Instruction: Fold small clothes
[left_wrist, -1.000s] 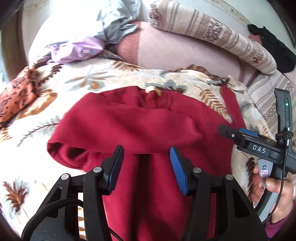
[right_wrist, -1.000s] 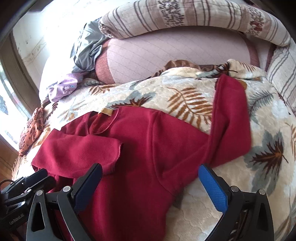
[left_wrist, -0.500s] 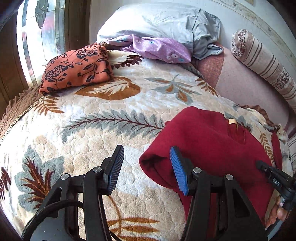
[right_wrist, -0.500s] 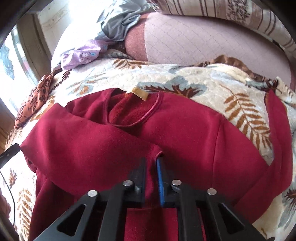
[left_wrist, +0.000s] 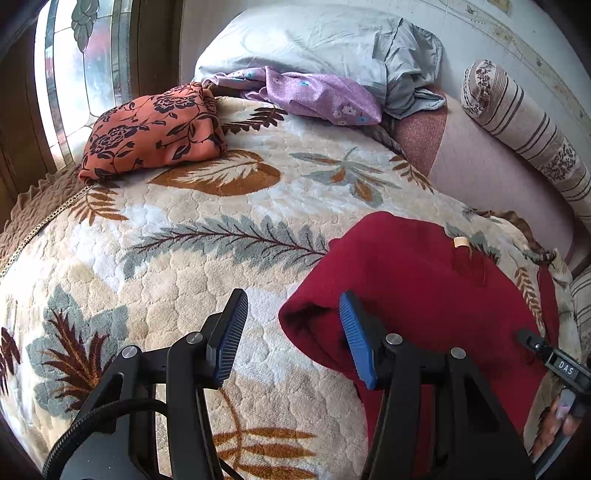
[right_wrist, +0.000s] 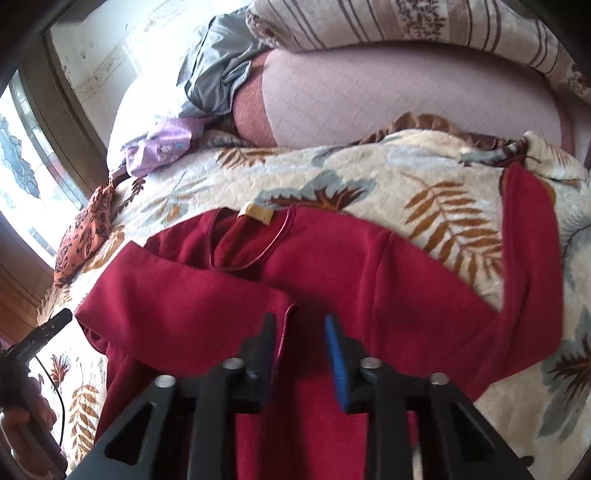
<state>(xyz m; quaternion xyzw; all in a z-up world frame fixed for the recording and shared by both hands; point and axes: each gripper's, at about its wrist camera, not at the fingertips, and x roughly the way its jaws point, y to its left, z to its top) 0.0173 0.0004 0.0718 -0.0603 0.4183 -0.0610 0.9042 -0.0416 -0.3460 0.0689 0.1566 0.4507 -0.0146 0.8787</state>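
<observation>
A dark red long-sleeved top (right_wrist: 332, 280) lies on the leaf-patterned blanket (right_wrist: 332, 177), neckline with a tan label (right_wrist: 255, 213) toward the back. Its left sleeve (right_wrist: 184, 306) is folded across the chest; the right sleeve (right_wrist: 528, 266) stretches out to the right. My right gripper (right_wrist: 300, 332) is partly open, its fingers on either side of the folded sleeve's cuff edge, not clamped. My left gripper (left_wrist: 291, 332) is open and empty at the top's left fold (left_wrist: 406, 288), its right finger over the red cloth.
A folded orange floral cloth (left_wrist: 151, 129) lies at the blanket's far left, near the window. A purple floral garment (left_wrist: 314, 92) and a grey one (left_wrist: 406, 74) lie on a pale pillow. A striped bolster (left_wrist: 535, 140) and pink cushion (right_wrist: 406, 99) run along the back.
My right gripper shut on the sleeve cuff at the chest and has now opened partly. My left gripper swung left off the top's middle to its left fold.
</observation>
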